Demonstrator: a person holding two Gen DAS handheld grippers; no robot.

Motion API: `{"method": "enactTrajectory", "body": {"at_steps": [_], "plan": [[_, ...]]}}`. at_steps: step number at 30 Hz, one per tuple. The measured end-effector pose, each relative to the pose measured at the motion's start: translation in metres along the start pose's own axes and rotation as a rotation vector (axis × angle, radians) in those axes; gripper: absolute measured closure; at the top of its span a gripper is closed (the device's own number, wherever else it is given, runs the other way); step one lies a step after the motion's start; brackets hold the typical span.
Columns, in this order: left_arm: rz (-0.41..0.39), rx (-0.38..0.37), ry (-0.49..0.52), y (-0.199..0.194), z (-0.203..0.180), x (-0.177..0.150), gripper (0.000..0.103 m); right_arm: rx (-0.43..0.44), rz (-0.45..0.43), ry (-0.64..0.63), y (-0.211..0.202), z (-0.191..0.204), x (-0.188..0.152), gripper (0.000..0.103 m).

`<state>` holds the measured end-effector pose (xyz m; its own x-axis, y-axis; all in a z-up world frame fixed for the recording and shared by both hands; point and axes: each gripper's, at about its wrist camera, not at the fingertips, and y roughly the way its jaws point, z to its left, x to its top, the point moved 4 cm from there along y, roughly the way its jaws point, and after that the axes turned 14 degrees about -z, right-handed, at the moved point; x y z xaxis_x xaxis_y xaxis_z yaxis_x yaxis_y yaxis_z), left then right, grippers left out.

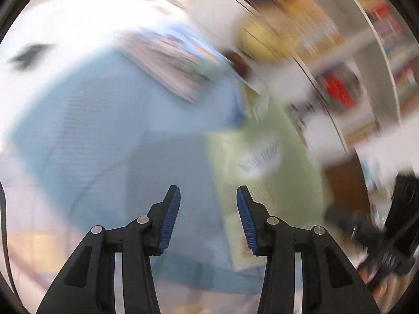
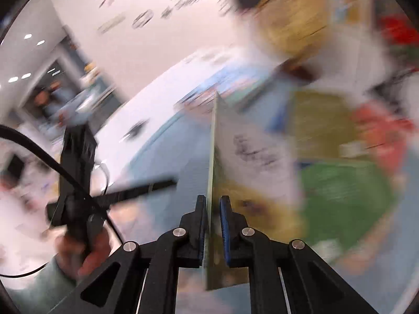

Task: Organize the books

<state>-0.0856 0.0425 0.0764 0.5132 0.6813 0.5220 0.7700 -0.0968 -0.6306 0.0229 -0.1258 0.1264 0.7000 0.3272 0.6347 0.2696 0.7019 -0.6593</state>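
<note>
**Right gripper clamps a thin book; left gripper holds nothing**

On the left, our left gripper (image 1: pixel 208 196) has its jaws partly apart, and we see nothing between the blue pads (image 1: pixel 170 217). It hangs over a light blue surface (image 1: pixel 91 130), badly smeared by blur. A pale green book (image 1: pixel 275 170) lies flat just ahead of its right finger, and a striped stack of books (image 1: pixel 170 65) sits farther back. Bookshelves (image 1: pixel 366 78) fill the right edge of the left wrist view.

On the right, our right gripper (image 2: pixel 212 204) is closed tight on a thin book (image 2: pixel 215 157), held edge-on and upright between the pads. Green and red covers lie blurred beyond it. Our left hand (image 2: pixel 86 251) shows at the lower left of the right wrist view.
</note>
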Motion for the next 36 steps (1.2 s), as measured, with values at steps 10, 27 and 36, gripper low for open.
{"method": "enactTrajectory", "body": {"at_steps": [10,27,36], "plan": [[0.014,0.109,-0.081,-0.033,0.07,-0.013,0.062,0.142,0.183,0.055,0.036,0.011,-0.045,0.074],[0.198,0.121,0.03,-0.012,0.043,-0.087,0.062,-0.097,0.21,0.008,0.092,-0.033,-0.079,0.075],[0.15,0.037,-0.001,-0.028,0.026,-0.095,0.061,0.021,0.206,0.022,0.081,-0.015,-0.106,0.076]]}}
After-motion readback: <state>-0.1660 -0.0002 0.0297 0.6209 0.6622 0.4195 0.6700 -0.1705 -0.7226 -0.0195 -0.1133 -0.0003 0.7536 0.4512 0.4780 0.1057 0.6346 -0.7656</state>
